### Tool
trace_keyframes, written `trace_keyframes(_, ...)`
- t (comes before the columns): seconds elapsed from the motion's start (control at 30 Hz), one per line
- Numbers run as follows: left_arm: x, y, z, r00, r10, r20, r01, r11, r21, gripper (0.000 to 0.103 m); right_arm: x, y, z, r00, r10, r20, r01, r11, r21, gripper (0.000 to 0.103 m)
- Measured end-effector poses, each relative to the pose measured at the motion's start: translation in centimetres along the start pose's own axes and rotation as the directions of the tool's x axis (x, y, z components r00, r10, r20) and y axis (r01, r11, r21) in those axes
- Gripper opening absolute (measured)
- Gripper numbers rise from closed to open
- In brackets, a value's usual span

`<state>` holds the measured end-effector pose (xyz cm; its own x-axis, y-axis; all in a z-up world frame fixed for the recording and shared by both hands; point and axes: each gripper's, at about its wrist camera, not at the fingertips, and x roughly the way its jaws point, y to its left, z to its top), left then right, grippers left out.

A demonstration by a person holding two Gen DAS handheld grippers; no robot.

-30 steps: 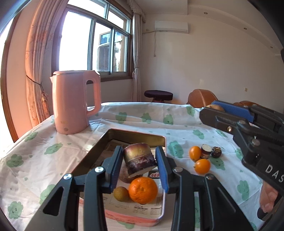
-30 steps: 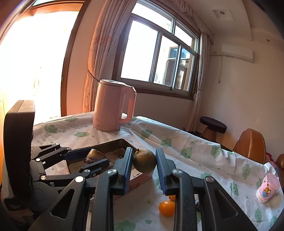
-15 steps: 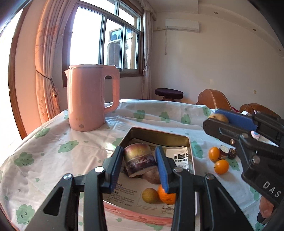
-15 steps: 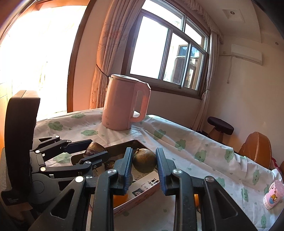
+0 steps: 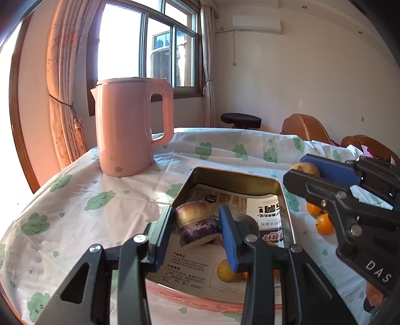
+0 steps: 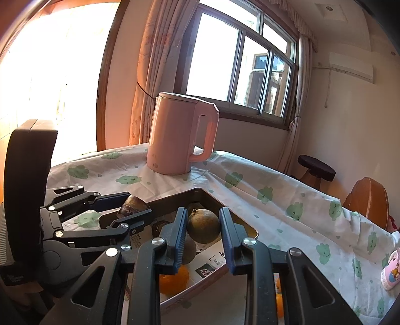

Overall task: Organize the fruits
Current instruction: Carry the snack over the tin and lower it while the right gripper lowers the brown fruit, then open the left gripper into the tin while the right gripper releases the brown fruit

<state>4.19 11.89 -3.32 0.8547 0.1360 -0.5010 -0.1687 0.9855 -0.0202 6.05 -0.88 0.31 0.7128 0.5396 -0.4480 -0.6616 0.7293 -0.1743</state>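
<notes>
Risk here is crowding: left gripper [image 5: 197, 231] pinching a purple sugarcane chunk [image 5: 196, 223] and right gripper [image 6: 203, 231] clamped on a brownish round fruit [image 6: 203, 226], both over the tin tray [image 5: 240, 176]. Grippers could bump, fruit rolls out.

White letters "DAS" stand on the black plastic right gripper [image 5: 303, 172]. The printed paper sheet [image 5: 268, 208] lining the metal tray carries Chinese print too small to read.

A lived-in home room, shown by curtained windows [image 5: 150, 50], wall air conditioner [image 5: 256, 24], pink kettle [image 5: 130, 127], cloud-patterned cloth on the worktop [image 5: 75, 200], padded stool [image 5: 241, 120].
</notes>
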Motion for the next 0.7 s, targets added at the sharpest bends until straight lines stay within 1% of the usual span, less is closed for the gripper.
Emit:
trace_keyframes(0.13, 0.4, 0.0, -0.1, 1.000, -0.001, -0.021, 0.001, 1.000, 0.004, 0.040, 1.1, 0.1, -0.4, 1.000, 0.004, -0.027, -0.003, 1.000, 0.006, 0.028)
trace_keyframes(0.33, 1.2, -0.1, -0.3, 0.998, -0.012, -0.055, 0.013, 1.000, 0.008, 0.040, 2.5, -0.4, -0.9, 0.998, 0.017, -0.063, -0.015, 0.999, 0.043, 0.028)
trace_keyframes(0.7, 2.1, -0.2, -0.3, 0.995, -0.026, -0.101, 0.027, 1.000, 0.011, 0.040, 4.2, -0.8, -1.7, 0.991, 0.035, -0.126, -0.026, 0.997, 0.074, 0.028)
